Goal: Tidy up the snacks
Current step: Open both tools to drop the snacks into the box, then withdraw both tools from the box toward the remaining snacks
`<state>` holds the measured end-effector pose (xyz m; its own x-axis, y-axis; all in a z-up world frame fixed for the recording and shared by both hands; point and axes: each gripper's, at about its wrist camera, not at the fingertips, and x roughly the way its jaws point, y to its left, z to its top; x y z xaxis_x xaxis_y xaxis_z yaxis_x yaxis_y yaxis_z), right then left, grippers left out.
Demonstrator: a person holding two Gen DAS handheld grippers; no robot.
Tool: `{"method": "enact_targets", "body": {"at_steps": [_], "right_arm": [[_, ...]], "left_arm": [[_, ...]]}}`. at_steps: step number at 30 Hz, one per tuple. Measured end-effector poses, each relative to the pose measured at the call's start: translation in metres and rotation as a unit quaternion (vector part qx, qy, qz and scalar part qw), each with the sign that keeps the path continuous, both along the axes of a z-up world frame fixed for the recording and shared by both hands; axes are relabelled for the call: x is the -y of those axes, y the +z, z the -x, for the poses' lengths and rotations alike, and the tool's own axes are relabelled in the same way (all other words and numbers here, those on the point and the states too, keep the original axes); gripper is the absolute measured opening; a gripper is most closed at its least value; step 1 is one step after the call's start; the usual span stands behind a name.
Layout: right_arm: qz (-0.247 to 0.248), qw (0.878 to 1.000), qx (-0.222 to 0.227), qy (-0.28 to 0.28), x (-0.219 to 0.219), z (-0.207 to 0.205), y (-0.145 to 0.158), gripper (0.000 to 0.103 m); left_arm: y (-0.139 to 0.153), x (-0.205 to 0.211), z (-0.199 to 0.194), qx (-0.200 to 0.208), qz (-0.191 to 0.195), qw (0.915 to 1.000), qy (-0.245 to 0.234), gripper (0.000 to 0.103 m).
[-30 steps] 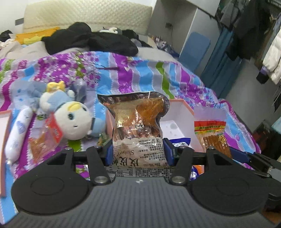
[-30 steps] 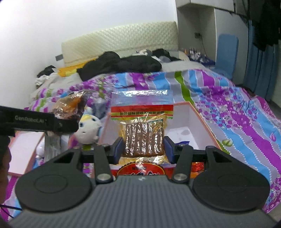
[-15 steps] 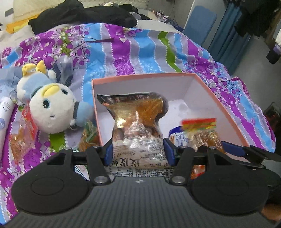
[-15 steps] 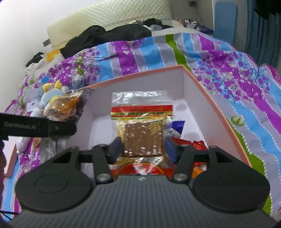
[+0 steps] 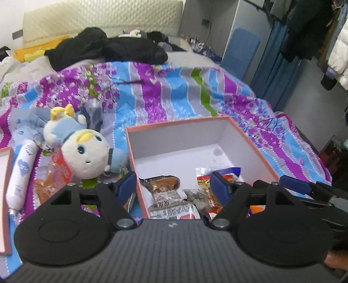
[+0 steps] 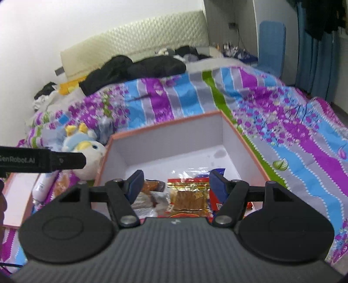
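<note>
Snacks lie loose on the near floor of the pink-rimmed box (image 5: 219, 118): a shrimp snack bag (image 5: 167, 199) with a brown, clear-windowed top and a printed white lower half, and beside it a red-and-yellow packet (image 6: 188, 194) of brown strips, both flat on the white bottom among other wrappers. Half a second ago each was clamped upright between blue pads; now both are down in the box and nothing is gripped. The left gripper (image 5: 174, 185) hangs over the box's near left corner with its jaws apart and opening (one pad outside the wall, one over the packets), and the right gripper (image 6: 176, 182) has its jaws apart and opening above the packet, clear of it. Left of the box a white-and-blue plush toy (image 5: 84, 152) lies on the bedspread (image 5: 165, 93), striped in purple, blue, grey and green, with a white tube (image 5: 20, 174) and more wrappers beside it. Farther back, dark clothes (image 5: 108, 49) are heaped before a quilted cream headboard (image 5: 102, 19); blue curtains hang at the right.
</note>
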<state>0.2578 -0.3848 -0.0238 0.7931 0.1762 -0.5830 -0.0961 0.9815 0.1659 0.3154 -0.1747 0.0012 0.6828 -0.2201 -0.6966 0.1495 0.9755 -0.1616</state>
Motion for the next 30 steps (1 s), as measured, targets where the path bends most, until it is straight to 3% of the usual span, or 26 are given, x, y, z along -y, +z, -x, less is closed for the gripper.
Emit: {"method": "enact_targets", "body": {"at_steps": [7,14,30], "right_arm": [[-0.007,0.999,0.036,0.000,-0.016,0.054,0.032,0.068],[-0.016,0.998,0.059,0.014,-0.040,0.097,0.045,0.068],[-0.023,0.996,0.059,0.056,-0.091,0.163,0.020,0.068]], "left_arm": [[0.041,-0.022,0.069,0.040,0.004,0.9992,0.007,0.078],[0.058,-0.056,0.130,0.065,0.006,0.9974,0.030,0.078],[0.035,-0.119,0.225,0.070,0.008,0.9938,0.086,0.083]]}}
